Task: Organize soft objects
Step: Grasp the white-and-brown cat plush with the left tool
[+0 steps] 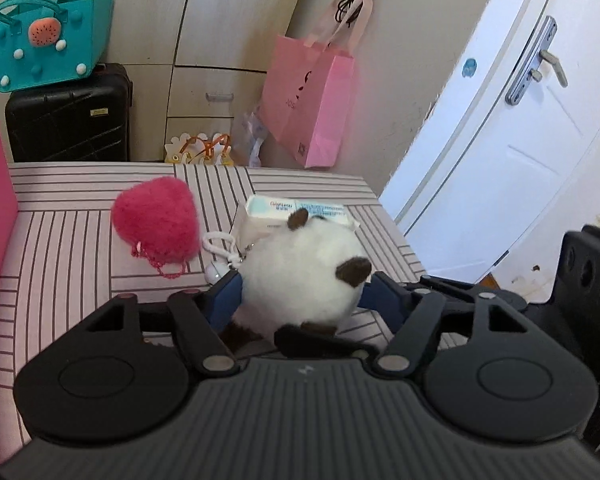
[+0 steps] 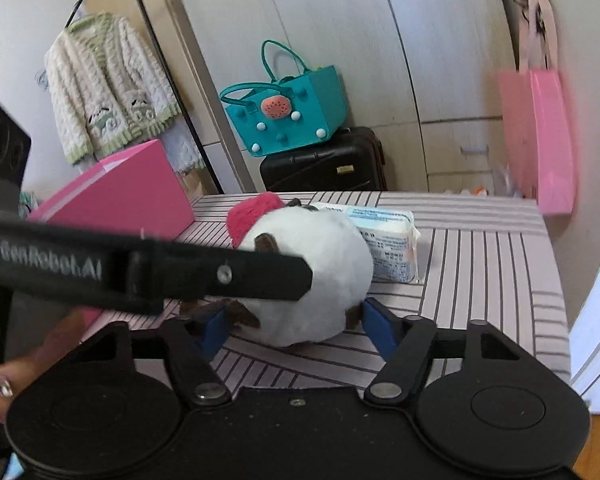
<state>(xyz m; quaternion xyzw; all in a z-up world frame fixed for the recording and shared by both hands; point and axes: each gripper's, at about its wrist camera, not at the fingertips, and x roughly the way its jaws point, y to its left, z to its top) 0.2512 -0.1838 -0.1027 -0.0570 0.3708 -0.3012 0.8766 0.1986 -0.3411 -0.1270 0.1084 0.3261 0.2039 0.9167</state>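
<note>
**A:** What do we have nearest to us?

**B:** Our left gripper (image 1: 300, 296) is closed on a round white plush toy (image 1: 300, 276), its blue pads pressing into the fluff on either side. Our right gripper (image 2: 296, 324) straddles the same toy (image 2: 324, 280) from another side. Its jaws stand apart with the toy between them. One pad sits just beside the plush; we cannot tell whether either pad touches it.

**A:** What is hidden?

**B:** In the right wrist view the left gripper's black finger (image 2: 236, 276) crosses in front and covers part of the toy. The toy's underside and face are out of sight in both views. Its keyring clip (image 1: 220, 248) is partly tucked behind it.

**A:** Which way does the toy point?

**B:** It is nearly a ball, so we find no clear long axis. In the left wrist view its two brown ears (image 1: 354, 270) point up and away from us. It rests on the striped table (image 1: 60, 240), toward the near edge.

**A:** And beyond it?

**B:** Just behind lie a fuzzy pink heart (image 1: 156, 224) with a bead chain, and a tissue pack (image 1: 296, 212) partly hidden by the toy. A pink box (image 2: 128, 188) stands at the table's left, cut off in the left wrist view. Farther back, a teal bag (image 1: 48, 44) sits on a black suitcase (image 1: 68, 116).
</note>
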